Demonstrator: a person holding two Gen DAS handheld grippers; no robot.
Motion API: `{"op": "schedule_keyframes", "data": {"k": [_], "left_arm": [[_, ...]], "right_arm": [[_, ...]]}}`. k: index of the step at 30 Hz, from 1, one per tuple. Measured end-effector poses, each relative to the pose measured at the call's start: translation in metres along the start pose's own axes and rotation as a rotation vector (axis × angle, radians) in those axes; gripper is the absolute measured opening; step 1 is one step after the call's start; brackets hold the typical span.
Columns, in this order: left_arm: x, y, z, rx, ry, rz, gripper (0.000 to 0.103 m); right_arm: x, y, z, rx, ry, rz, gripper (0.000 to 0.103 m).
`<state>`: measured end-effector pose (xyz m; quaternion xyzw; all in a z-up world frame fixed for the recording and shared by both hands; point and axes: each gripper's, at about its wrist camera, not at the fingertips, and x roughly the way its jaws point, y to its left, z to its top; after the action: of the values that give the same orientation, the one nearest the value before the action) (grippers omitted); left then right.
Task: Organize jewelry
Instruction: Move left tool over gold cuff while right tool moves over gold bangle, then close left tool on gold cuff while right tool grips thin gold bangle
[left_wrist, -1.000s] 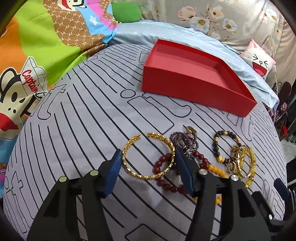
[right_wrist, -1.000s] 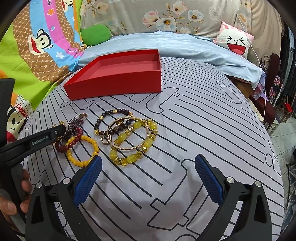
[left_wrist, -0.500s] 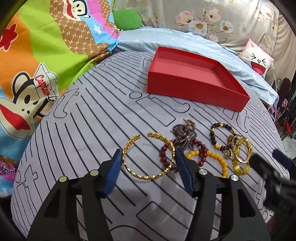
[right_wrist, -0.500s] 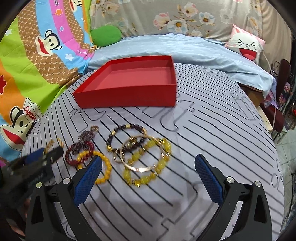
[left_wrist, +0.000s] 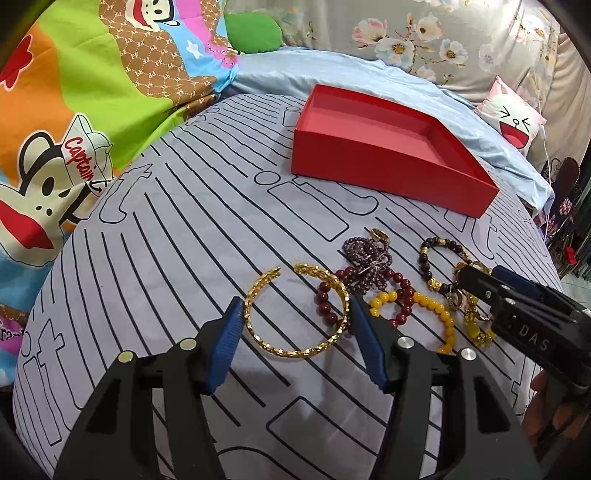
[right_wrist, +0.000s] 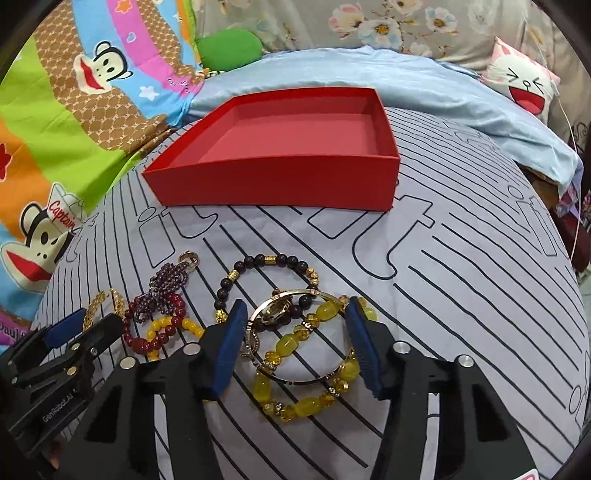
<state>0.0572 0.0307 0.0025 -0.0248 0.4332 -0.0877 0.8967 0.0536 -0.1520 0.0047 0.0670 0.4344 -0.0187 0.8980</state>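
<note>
An empty red box (left_wrist: 391, 147) (right_wrist: 291, 147) stands at the far side of the striped bedsheet. Several bracelets lie in a row in front of it. My left gripper (left_wrist: 295, 325) is open, its jaws on either side of the gold open cuff bangle (left_wrist: 295, 314). My right gripper (right_wrist: 295, 332) is open, its jaws on either side of the thin gold bangle (right_wrist: 295, 299) and the yellow bead bracelet (right_wrist: 306, 369). Between them lie a dark red bead bracelet (left_wrist: 399, 288), an amber bead bracelet (left_wrist: 432, 302), a purple bead cluster (left_wrist: 365, 254) and a dark bead bracelet (right_wrist: 273, 273).
A light blue blanket (right_wrist: 369, 77) and a cat-face pillow (right_wrist: 524, 85) lie behind the box. A colourful cartoon quilt (left_wrist: 74, 110) covers the left side. The bed edge drops off at the right (right_wrist: 576, 258).
The right gripper moved forward and left over the yellow bracelets and its jaws narrowed. The left gripper stayed around the gold cuff, with slight camera shifts.
</note>
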Motion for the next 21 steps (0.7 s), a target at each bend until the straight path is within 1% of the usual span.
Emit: {"op": "schedule_keyframes", "data": {"k": [1, 2, 3, 8, 10, 13, 15, 20, 21], "left_arm": [[0.000, -0.001, 0.000, 0.001, 0.002, -0.001, 0.056], [0.001, -0.001, 0.000, 0.001, 0.003, -0.003, 0.056], [0.001, -0.002, 0.000, 0.002, 0.004, -0.003, 0.056], [-0.001, -0.006, -0.002, 0.011, 0.003, -0.008, 0.056], [-0.002, -0.007, -0.003, 0.013, 0.004, -0.008, 0.056], [-0.005, -0.009, -0.005, 0.016, 0.002, -0.011, 0.056], [-0.007, -0.011, -0.006, 0.022, 0.000, -0.014, 0.056], [-0.011, -0.016, -0.011, 0.033, 0.001, -0.022, 0.056], [-0.012, -0.017, -0.012, 0.037, 0.001, -0.023, 0.056]], "right_arm": [[0.000, 0.000, -0.001, -0.006, 0.005, 0.004, 0.044], [0.001, 0.000, -0.002, -0.008, 0.016, 0.011, 0.035], [0.003, -0.001, -0.005, -0.008, 0.029, 0.019, 0.030], [-0.002, -0.003, -0.015, -0.011, 0.035, 0.029, 0.020], [-0.005, -0.006, -0.016, 0.000, 0.036, 0.040, 0.012], [-0.012, -0.011, -0.021, 0.024, 0.029, 0.054, 0.007], [-0.018, -0.014, -0.024, 0.033, 0.026, 0.060, 0.006], [-0.032, -0.020, -0.035, 0.047, 0.022, 0.078, 0.006], [-0.033, -0.021, -0.037, 0.050, 0.022, 0.077, 0.008]]}}
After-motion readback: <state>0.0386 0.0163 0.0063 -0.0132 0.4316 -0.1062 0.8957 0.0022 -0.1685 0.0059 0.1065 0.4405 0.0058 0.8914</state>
